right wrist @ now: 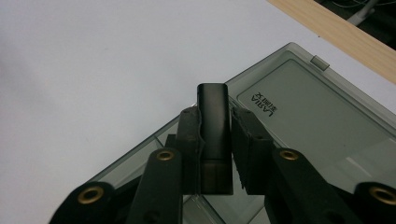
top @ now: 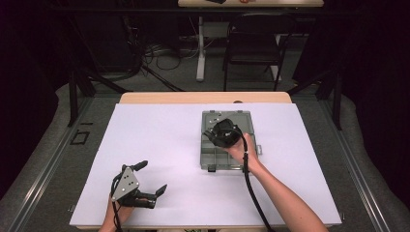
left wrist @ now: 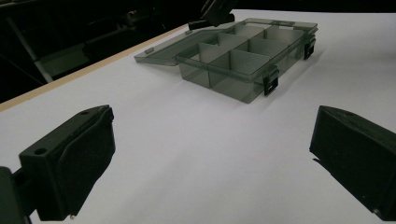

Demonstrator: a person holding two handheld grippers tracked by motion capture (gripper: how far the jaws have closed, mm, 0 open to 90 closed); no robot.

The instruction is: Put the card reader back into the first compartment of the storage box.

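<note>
The compartment box (left wrist: 243, 65) was smoky translucent plastic, smooth and faintly glossy – its latches (left wrist: 270, 85) opaque black. The small black block (right wrist: 214, 135) between the right hand-held gripper (right wrist: 215, 154) jaws looked satin-smooth plastic. The left hand-held gripper (left wrist: 210, 158) was matt black plastic. A matt white sheet (top: 159, 159) covered the tabletop's pale wood edge (top: 203, 97).

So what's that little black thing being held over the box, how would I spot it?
Start at the white table, then the smoky see-through compartment box with its lid open. Above it, the right gripper is shut on a small black block: solid, oblong, round-topped, unlike the clear dividers beneath.
</note>
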